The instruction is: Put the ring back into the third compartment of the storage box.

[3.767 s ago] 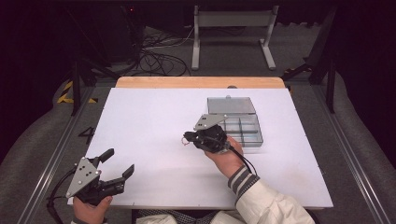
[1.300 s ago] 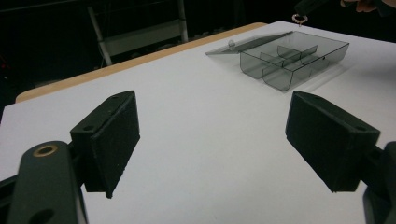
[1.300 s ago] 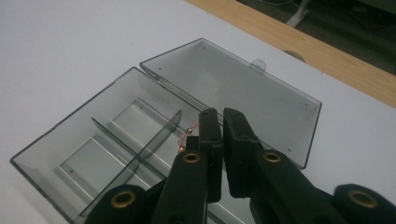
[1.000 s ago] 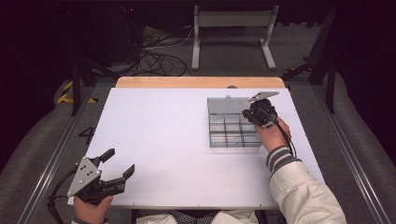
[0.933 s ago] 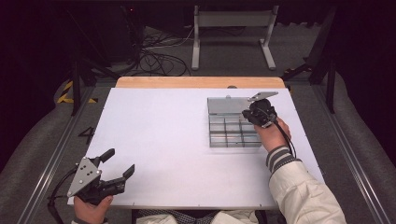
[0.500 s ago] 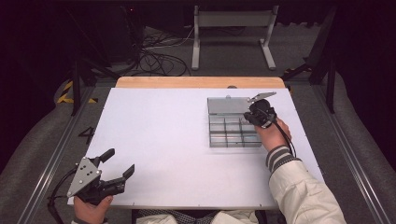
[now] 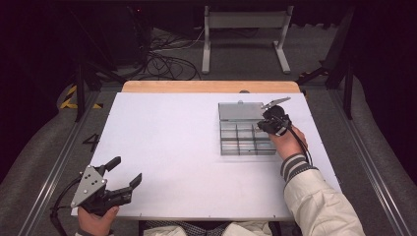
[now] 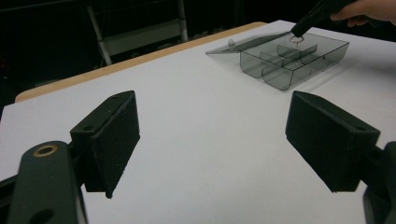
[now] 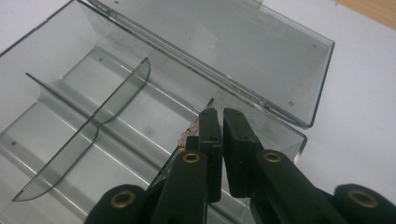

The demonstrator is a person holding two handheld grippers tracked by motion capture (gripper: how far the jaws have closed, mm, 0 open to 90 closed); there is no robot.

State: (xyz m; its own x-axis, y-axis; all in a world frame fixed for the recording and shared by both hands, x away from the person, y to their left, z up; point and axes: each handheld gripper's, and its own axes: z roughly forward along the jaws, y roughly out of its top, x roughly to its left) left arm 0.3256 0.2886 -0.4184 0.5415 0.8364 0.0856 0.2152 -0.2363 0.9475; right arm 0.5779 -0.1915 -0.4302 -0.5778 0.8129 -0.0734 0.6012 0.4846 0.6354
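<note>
A clear grey compartment box [image 7: 246,143] lies open on the white table [image 7: 172,147], its lid [image 7: 240,111] folded back flat. My right gripper [image 7: 262,128] points down into the box's far right compartment. In the right gripper view its jaws [image 9: 218,113] stand shut, and a small pink and gold beaded piece [image 9: 186,134] hangs at their tips over the box floor [image 9: 93,84]. The left gripper view shows that piece [image 8: 297,40] dangling as a small loop over the box [image 8: 289,63]. My left gripper [image 7: 127,170] [image 8: 212,100] rests open and empty at the near left edge.
The box's other compartments look bare. A wooden strip [image 7: 211,86] runs along the table's far edge. Cables [image 7: 162,59] and a metal stand [image 7: 246,29] sit on the floor beyond it. Wide white tabletop lies between the two hands.
The right hand has gone from the table's middle, left of the box, to the box's far right corner, where it has barely shifted in the last second. The left hand has kept still.
</note>
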